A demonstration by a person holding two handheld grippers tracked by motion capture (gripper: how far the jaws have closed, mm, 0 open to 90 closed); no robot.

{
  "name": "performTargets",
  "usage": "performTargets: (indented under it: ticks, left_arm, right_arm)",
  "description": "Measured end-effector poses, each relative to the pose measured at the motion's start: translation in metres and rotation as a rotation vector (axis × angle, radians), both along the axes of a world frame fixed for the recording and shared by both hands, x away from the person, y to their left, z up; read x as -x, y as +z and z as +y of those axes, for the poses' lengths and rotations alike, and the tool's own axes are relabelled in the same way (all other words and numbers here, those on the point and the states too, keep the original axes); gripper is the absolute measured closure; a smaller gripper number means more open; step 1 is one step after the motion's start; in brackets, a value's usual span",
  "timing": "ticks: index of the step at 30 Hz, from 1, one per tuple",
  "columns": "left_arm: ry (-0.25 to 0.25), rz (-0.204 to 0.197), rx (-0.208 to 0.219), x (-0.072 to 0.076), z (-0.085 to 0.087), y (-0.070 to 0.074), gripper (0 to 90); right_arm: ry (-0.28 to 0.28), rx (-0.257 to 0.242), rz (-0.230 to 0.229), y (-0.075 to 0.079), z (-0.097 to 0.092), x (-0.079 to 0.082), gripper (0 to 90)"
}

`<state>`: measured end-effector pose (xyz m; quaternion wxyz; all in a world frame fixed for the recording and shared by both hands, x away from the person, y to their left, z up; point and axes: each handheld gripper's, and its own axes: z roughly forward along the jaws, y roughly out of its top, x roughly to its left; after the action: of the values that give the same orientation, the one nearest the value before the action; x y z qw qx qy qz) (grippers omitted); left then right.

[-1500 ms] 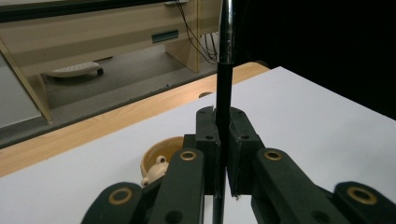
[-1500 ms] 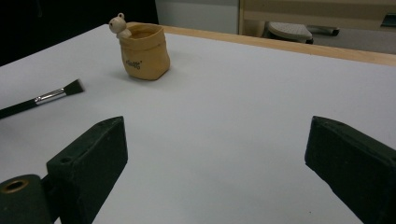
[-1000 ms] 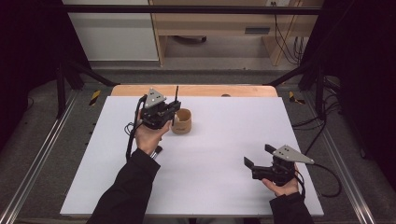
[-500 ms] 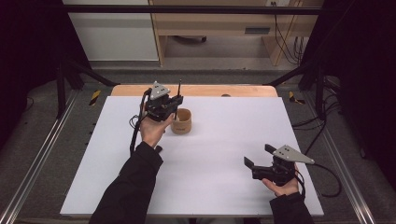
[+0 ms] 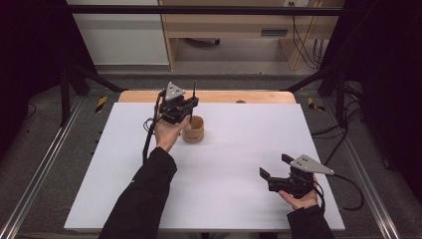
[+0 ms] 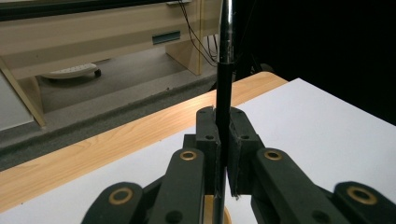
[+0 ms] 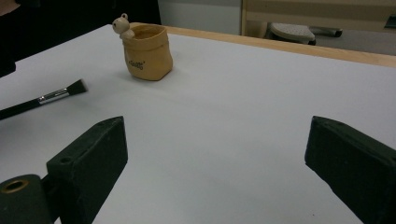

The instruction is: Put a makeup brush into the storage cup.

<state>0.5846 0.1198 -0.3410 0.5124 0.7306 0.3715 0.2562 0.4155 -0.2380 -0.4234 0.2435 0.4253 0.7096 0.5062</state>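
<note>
Your left gripper (image 5: 185, 110) has its jaws clamped on a thin black brush (image 6: 223, 93), held upright just above the small tan pot (image 5: 193, 130) at the far side of the white table (image 5: 239, 149). By the look of it the pick-up is done and what remains is lowering the brush into the pot and letting go; the high view does not settle whether its lower end is already inside the rim. Your right gripper (image 5: 276, 175) rests near the table's front right corner, jaws wide apart and holding nothing. The left gripper view gives you the grip itself: pads pressed together on the black handle, a silver ferrule above, and a sliver of the pot's rim below the jaws. The right gripper view offers what the others lack: the pot is shaped like a little sack with a bear figure on its rim, and a second brush (image 7: 44, 99) lies flat on the table beside it.
</note>
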Motion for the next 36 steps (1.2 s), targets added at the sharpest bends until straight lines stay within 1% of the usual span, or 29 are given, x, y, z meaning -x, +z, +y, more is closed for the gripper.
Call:
performTargets:
  ticks: [5, 7, 8, 10, 14, 18, 20, 23, 28, 30, 36]
  left_arm:
    - [0.011, 0.011, -0.002, -0.007, -0.001, -0.005, 84.3]
    - [0.017, 0.018, 0.013, -0.009, -0.001, -0.007, 84.3]
    - [0.018, 0.019, 0.017, -0.01, -0.001, -0.007, 84.3]
    - [0.022, 0.02, 0.008, -0.012, -0.002, -0.009, 84.3]
    - [0.019, 0.015, 0.008, -0.014, -0.005, -0.012, 84.3]
    - [0.015, 0.019, -0.013, -0.017, -0.007, -0.015, 84.3]
    - [0.012, 0.02, -0.031, -0.018, -0.009, -0.018, 84.3]
    - [0.011, 0.029, -0.032, -0.02, -0.01, -0.021, 84.4]
    - [0.014, 0.031, -0.041, -0.022, -0.013, -0.024, 84.4]
    - [0.015, 0.034, -0.057, -0.023, -0.014, -0.026, 84.3]
    - [0.022, 0.054, -0.063, -0.026, -0.015, -0.035, 84.3]
  right_arm:
    - [0.0, -0.003, -0.002, 0.0, 0.0, 0.0, 6.4]
    - [-0.003, -0.01, 0.003, 0.0, 0.001, 0.0, 6.3]
    - [0.0, -0.001, -0.001, 0.0, 0.001, 0.0, 6.3]
    - [0.002, 0.002, 0.0, 0.0, 0.001, 0.0, 6.2]
    - [0.003, 0.001, -0.001, 0.0, 0.001, 0.0, 6.3]
    - [0.005, 0.002, 0.0, 0.0, 0.002, 0.0, 6.3]
    - [0.007, 0.003, 0.003, 0.0, 0.002, 0.0, 6.3]
    - [0.005, 0.002, 0.004, -0.001, 0.002, 0.0, 6.3]
    - [0.005, 0.002, 0.004, -0.001, 0.002, 0.0, 6.3]
    - [0.007, 0.002, 0.005, -0.001, 0.003, 0.0, 6.3]
    - [0.008, 0.004, 0.003, -0.001, 0.003, 0.0, 6.3]
